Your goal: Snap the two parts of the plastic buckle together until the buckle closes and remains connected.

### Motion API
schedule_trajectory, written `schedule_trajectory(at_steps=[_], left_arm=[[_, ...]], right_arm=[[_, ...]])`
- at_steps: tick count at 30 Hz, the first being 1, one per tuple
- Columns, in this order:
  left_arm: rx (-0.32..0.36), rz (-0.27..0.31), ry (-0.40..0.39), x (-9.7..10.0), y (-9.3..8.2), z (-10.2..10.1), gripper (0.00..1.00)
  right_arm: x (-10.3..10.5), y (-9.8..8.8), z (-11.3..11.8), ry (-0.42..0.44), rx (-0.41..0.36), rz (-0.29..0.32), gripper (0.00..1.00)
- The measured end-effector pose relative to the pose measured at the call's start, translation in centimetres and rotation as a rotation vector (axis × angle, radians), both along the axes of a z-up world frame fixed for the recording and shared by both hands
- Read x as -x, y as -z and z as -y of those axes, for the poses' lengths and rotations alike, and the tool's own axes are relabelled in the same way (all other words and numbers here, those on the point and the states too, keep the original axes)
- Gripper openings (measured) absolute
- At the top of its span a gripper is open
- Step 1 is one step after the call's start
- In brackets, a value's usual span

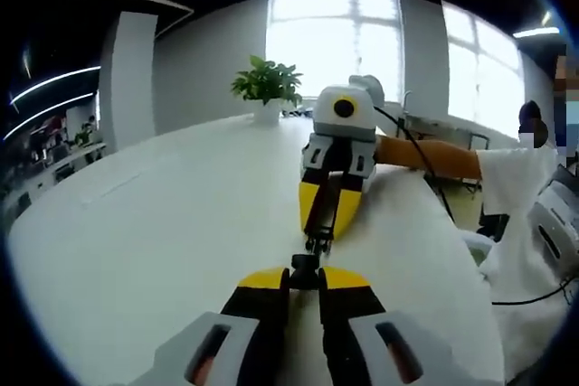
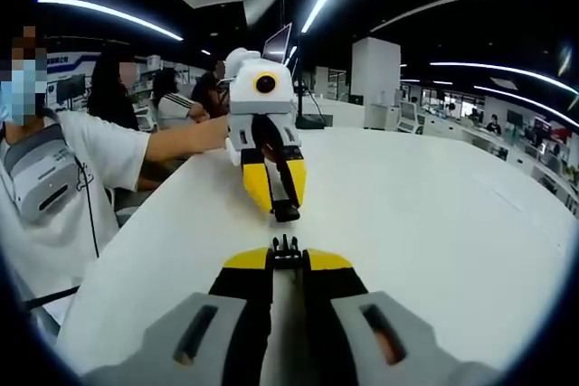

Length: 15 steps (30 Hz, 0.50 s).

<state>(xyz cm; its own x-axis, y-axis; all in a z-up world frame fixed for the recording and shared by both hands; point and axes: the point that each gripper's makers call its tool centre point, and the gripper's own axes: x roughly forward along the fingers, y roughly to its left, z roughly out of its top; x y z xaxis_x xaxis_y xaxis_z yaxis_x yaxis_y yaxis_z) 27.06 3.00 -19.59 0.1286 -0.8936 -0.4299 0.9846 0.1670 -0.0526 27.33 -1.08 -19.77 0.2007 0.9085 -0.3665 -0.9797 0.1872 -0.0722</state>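
Note:
In the left gripper view my left gripper (image 1: pixel 304 274) rises from the bottom, shut on one black buckle half (image 1: pixel 305 263). My right gripper (image 1: pixel 318 240) faces it from above, shut on the other black half (image 1: pixel 318 244); the two halves are nearly tip to tip. In the right gripper view my right gripper (image 2: pixel 288 260) holds the pronged half (image 2: pixel 287 245), prongs pointing forward. Opposite it, my left gripper (image 2: pixel 284 209) holds its half (image 2: pixel 286 213). A small gap separates them, above the white table (image 2: pixel 425 214).
A potted plant (image 1: pixel 268 88) stands at the table's far end. A person in a white shirt (image 2: pixel 63 178) stands at the table's side, an arm (image 1: pixel 425 153) reaching to the gripper. A black cable (image 1: pixel 434 183) hangs beside it. Desks and screens (image 2: pixel 280 42) lie beyond.

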Motion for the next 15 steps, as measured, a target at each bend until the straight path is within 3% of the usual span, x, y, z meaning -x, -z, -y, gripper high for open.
schedule_trajectory(at_steps=[15], left_arm=[[-0.032,-0.012,0.062,0.02,0.91,0.80,0.12]], right_arm=[[-0.55,-0.05,-0.30,0.004,-0.003,0.000,0.12]])
